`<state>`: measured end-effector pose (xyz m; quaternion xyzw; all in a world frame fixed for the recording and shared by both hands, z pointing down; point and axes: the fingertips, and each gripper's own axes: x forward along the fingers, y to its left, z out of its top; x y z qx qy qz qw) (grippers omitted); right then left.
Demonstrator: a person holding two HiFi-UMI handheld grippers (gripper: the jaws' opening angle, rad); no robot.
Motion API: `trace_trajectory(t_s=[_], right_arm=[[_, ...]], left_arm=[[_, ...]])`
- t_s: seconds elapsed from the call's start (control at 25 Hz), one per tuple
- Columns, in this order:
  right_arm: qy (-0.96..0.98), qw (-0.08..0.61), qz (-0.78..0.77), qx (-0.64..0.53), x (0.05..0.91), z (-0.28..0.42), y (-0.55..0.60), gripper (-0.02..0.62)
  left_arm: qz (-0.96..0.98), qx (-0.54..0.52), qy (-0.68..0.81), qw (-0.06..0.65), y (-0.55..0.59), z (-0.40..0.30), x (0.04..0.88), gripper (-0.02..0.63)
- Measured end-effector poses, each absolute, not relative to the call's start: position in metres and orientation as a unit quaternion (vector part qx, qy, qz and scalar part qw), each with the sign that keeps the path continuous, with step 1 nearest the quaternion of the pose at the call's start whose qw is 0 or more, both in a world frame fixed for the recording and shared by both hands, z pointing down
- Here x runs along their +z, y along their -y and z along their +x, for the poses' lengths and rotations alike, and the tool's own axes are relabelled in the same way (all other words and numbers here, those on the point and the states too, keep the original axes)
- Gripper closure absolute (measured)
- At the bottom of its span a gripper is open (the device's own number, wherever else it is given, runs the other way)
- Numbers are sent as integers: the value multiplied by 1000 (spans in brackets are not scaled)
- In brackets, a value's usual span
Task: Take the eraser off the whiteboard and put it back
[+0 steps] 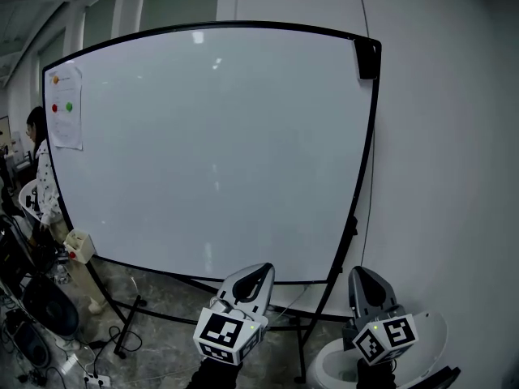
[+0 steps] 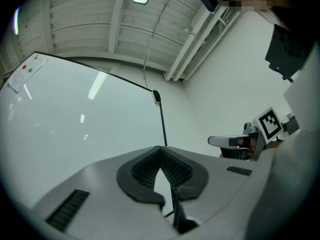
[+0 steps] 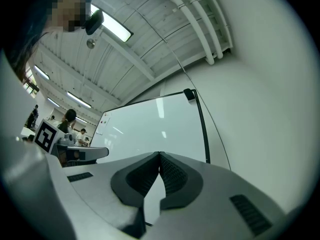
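Observation:
A large whiteboard [image 1: 211, 144] on a black stand fills the head view. The black eraser [image 1: 366, 57] sticks to its top right corner; it also shows small in the left gripper view as the eraser [image 2: 156, 96] and in the right gripper view as the eraser [image 3: 189, 94]. My left gripper [image 1: 255, 272] is low in front of the board's bottom edge, jaws shut with nothing between them. My right gripper [image 1: 362, 275] is beside it, under the board's right edge, also shut and empty. Both stand far below the eraser and point slightly upward.
A paper sheet [image 1: 65, 108] with red and green dots hangs at the board's top left. A person [image 1: 40, 168] stands at the left by cluttered gear. The stand's legs [image 1: 122, 331] spread over the floor, with cables and a power strip [image 1: 89, 379]. A white wall [image 1: 454, 177] is at right.

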<state>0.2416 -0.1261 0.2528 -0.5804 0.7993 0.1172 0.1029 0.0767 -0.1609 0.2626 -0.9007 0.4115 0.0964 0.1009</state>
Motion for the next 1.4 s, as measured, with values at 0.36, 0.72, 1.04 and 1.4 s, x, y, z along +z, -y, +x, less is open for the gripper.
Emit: trace_trajectory(t_s=[0.36, 0.72, 1.04, 1.4], right_arm=[[-789, 115, -592, 113, 252, 244, 169, 588], [-760, 136, -618, 146, 222, 249, 227, 588], [-733, 157, -641, 164, 194, 246, 263, 588], [-729, 142, -643, 187, 163, 263, 301, 587]], left_arm=[[-915, 99, -376, 105, 201, 96, 260, 600], [-920, 85, -352, 154, 270, 101, 234, 600], [-915, 85, -348, 184, 315, 98, 188, 600], [-910, 84, -355, 198, 352, 114, 160, 600]])
